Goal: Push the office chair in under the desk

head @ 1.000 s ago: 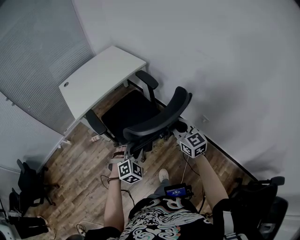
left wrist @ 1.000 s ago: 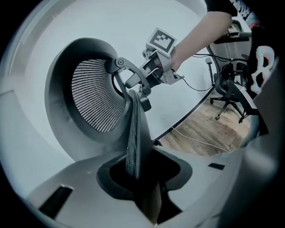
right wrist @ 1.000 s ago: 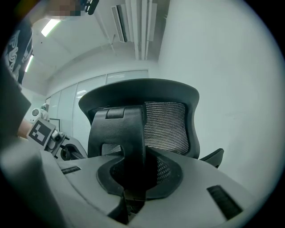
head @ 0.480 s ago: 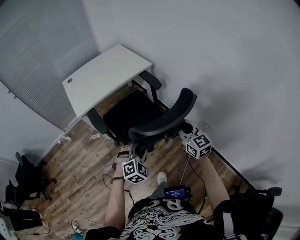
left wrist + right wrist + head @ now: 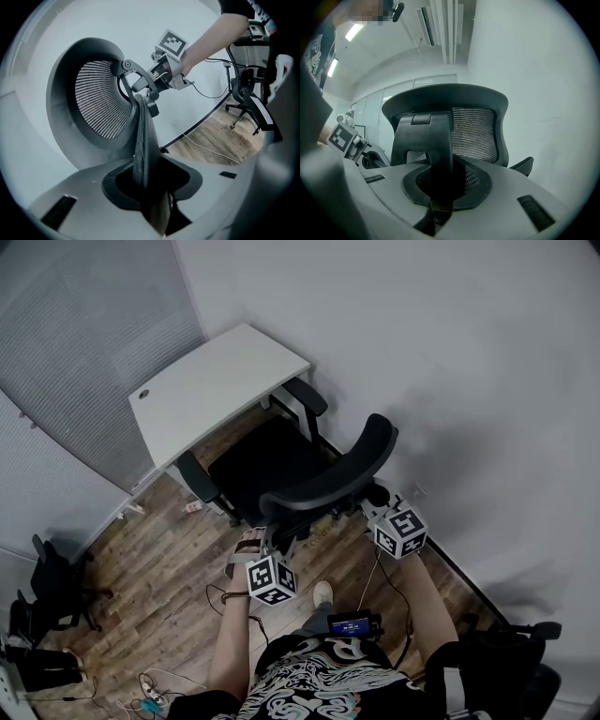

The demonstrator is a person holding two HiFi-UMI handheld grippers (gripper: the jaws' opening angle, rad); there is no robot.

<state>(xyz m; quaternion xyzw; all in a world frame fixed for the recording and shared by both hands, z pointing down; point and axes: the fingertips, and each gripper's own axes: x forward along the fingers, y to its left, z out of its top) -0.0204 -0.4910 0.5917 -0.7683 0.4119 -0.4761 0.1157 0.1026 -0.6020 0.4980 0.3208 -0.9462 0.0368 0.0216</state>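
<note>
1. Now, left gripper (image 5: 149,187): my jaws pinch the mesh side edge of the chair back (image 5: 96,101). The edge runs straight through the gap, with the pads on it.
2. Right gripper (image 5: 440,190): my jaws are clamped on the black spine (image 5: 432,140) behind the back and held partly apart by its width.
3. Head view: both grippers sit low behind the back, one on each side, and my arms reach forward.
4. The chair (image 5: 267,465) faces the desk (image 5: 216,381). The seat front lies about at the desk's near edge, and one armrest (image 5: 307,396) is just beside the desk corner. Most of the seat and the whole back stand out over the floor (image 5: 169,568).
5. Progress (my judgement): the hold is taken and the chair is lined up. The push is barely begun, if at all.
6. Left to do: roll the chair forward until the seat is under the top and the back is near the edge, then release.
7. Risk: the wall (image 5: 450,381) is close on my right. I cannot tell whether the armrests clear the desk top.
</note>
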